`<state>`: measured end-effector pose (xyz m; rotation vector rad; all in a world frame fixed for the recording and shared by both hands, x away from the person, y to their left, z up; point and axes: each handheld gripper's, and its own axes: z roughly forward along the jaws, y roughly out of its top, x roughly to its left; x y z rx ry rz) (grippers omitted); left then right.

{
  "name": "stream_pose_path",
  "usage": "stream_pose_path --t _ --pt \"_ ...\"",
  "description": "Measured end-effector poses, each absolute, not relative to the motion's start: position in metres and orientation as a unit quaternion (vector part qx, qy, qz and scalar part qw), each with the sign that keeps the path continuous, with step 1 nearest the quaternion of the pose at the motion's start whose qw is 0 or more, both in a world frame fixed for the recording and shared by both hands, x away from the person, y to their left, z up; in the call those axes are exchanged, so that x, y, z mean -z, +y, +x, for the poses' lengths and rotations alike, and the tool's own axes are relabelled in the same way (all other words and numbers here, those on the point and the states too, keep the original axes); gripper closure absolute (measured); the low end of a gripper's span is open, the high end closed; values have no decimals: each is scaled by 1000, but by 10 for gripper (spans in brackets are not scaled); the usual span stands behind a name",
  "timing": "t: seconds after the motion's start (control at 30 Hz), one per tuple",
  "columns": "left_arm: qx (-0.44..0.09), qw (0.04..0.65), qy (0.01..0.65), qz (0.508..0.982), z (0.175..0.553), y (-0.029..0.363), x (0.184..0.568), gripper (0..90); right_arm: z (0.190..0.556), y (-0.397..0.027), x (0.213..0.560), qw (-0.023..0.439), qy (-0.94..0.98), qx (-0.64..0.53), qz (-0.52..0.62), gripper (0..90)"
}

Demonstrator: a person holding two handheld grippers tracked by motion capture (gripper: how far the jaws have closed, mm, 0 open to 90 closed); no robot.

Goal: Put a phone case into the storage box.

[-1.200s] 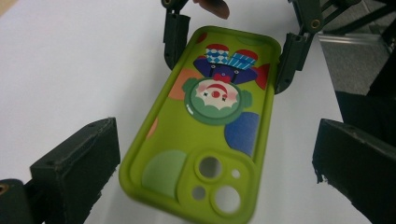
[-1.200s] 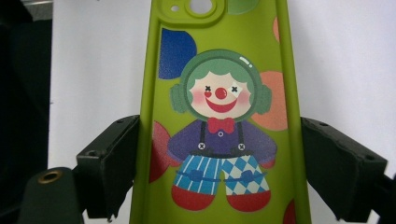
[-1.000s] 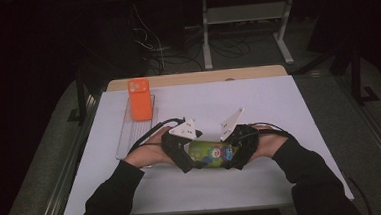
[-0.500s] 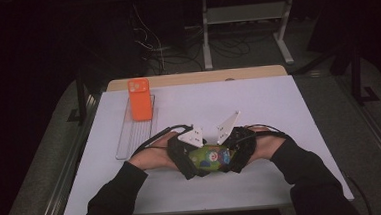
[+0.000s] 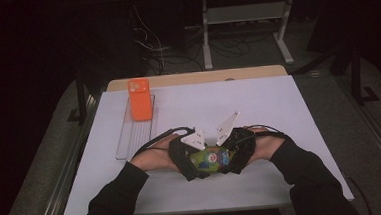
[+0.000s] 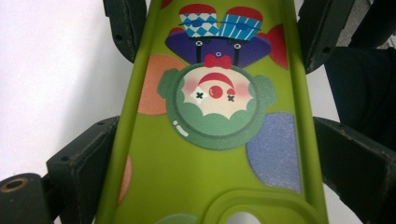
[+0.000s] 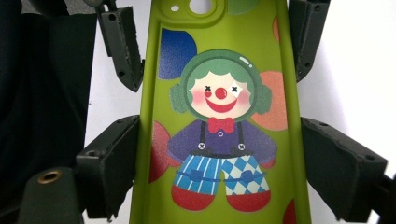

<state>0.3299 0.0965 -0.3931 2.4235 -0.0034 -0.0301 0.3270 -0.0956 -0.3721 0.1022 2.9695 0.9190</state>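
Note:
A lime-green phone case (image 5: 209,160) printed with a clown lies flat between my two hands near the table's front edge. My left gripper (image 5: 190,157) holds one end. In the left gripper view (image 6: 215,135) its jaws have just been closing and now press on both long edges of the case (image 6: 205,186). From the opposite end my right gripper (image 5: 231,154) grips the case. In the right gripper view (image 7: 219,135) its pads sit against the sides of the case (image 7: 219,60). Each gripper view also shows the other gripper's jaws at the far end.
An orange phone (image 5: 139,99) lies on the far end of a narrow clear tray (image 5: 133,138) at the left of the white table top (image 5: 278,107). A wooden edge (image 5: 196,77) runs along the back, with cables and a stand on the dark floor beyond.
My left hand has edged right and slightly nearer, closing in on the case end. The two hands now sit closer together around the case. The right hand has barely moved.

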Motion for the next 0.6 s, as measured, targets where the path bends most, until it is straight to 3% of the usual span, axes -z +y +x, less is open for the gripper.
stream_pose_path --t 0.13,0.17,0.6 --pt "15 348 2 937 331 97 393 74 326 -95 372 16 954 -297 31 153" --pt "13 348 2 937 330 97 393 117 326 -95 371 15 954 -299 30 153" --pt "23 347 -2 938 332 98 393 142 327 -96 372 5 952 -305 29 150"
